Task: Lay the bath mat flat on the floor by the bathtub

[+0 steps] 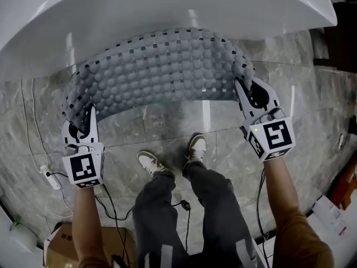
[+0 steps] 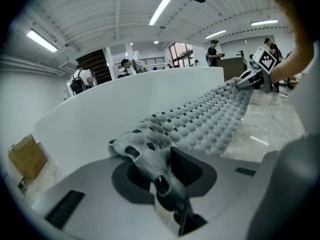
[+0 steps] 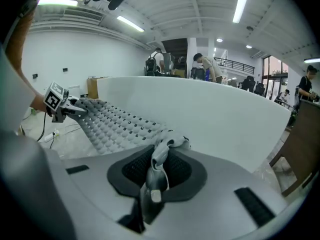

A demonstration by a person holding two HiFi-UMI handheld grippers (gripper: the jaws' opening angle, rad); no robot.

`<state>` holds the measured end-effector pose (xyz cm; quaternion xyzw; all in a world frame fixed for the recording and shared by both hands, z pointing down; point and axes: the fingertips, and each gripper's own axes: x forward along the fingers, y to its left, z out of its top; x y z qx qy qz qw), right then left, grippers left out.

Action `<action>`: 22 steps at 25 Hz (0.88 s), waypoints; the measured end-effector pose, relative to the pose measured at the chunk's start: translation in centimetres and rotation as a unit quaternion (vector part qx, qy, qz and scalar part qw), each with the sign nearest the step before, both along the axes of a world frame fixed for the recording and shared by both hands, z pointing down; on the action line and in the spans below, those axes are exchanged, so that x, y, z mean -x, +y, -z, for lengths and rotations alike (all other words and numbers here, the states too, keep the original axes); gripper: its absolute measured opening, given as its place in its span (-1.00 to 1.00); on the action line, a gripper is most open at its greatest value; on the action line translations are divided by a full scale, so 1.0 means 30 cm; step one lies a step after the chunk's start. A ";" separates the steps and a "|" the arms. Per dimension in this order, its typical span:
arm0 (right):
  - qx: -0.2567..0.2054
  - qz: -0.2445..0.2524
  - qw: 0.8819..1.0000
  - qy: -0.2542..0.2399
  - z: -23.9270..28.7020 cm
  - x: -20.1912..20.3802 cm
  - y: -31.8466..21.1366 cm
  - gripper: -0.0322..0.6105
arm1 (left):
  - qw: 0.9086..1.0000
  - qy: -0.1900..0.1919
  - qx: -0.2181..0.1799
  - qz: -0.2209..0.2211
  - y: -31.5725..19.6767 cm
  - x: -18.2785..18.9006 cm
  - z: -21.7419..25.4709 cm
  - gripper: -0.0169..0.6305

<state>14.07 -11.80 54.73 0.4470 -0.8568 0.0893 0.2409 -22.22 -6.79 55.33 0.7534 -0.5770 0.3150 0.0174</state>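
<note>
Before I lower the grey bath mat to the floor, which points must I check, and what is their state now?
1. Left gripper shut on a corner of the grey knobbly rubber bath mat: ok.
2. Right gripper shut on the opposite corner: ok.
3. Mat spread between grippers, no fold: ok.
4. Mat lying on grey marble floor: not ok, it hangs in the air.
5. Mat beside white bathtub: ok.
6. Floor under mat free: cannot tell.
</note>
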 end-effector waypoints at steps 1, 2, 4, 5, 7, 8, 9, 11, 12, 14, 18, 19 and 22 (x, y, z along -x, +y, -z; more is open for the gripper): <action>0.000 0.002 1.000 0.003 0.015 0.014 0.007 -0.71 | 1.000 0.000 -0.001 0.000 0.004 0.009 0.010 -0.65; 0.000 0.005 1.000 0.005 0.033 0.027 0.017 -0.71 | 1.000 0.001 -0.001 0.000 0.011 0.017 0.025 -0.65; 0.003 0.007 1.000 0.010 0.064 0.034 0.037 -0.71 | 1.000 0.003 -0.002 -0.006 0.020 0.018 0.048 -0.65; 0.004 0.006 1.000 0.013 0.069 0.029 0.041 -0.71 | 1.000 0.004 -0.002 -0.011 0.018 0.011 0.049 -0.65; 0.001 0.006 1.000 0.019 0.054 0.020 0.035 -0.71 | 1.000 0.008 -0.005 -0.016 0.011 0.000 0.034 -0.65; -0.002 0.008 1.000 0.020 0.043 0.020 0.030 -0.71 | 1.000 0.010 -0.006 -0.014 0.009 -0.001 0.025 -0.65; -0.003 0.011 1.000 0.021 0.035 0.022 0.026 -0.71 | 1.000 0.012 -0.008 -0.011 0.009 -0.001 0.020 -0.65; -0.002 0.016 1.000 0.019 0.031 0.023 0.022 -0.71 | 1.000 0.009 -0.006 -0.006 0.015 -0.006 0.024 -0.65; 0.001 0.019 1.000 0.015 0.030 0.020 0.021 -0.71 | 1.000 0.004 -0.003 -0.006 0.020 -0.012 0.033 -0.65; 0.007 0.027 1.000 0.002 0.016 0.010 0.017 -0.71 | 1.000 -0.010 0.004 -0.004 0.028 -0.025 0.049 -0.65; 0.003 0.046 0.999 -0.007 -0.022 -0.005 0.006 -0.71 | 1.000 -0.027 0.006 -0.001 0.020 -0.028 0.047 -0.65; 0.000 0.047 0.999 -0.006 -0.026 -0.004 0.005 -0.71 | 1.000 -0.028 0.002 -0.005 0.017 -0.027 0.044 -0.65; -0.013 0.042 0.999 0.001 -0.013 0.003 0.006 -0.71 | 1.000 -0.020 -0.009 -0.021 0.012 -0.030 0.043 -0.65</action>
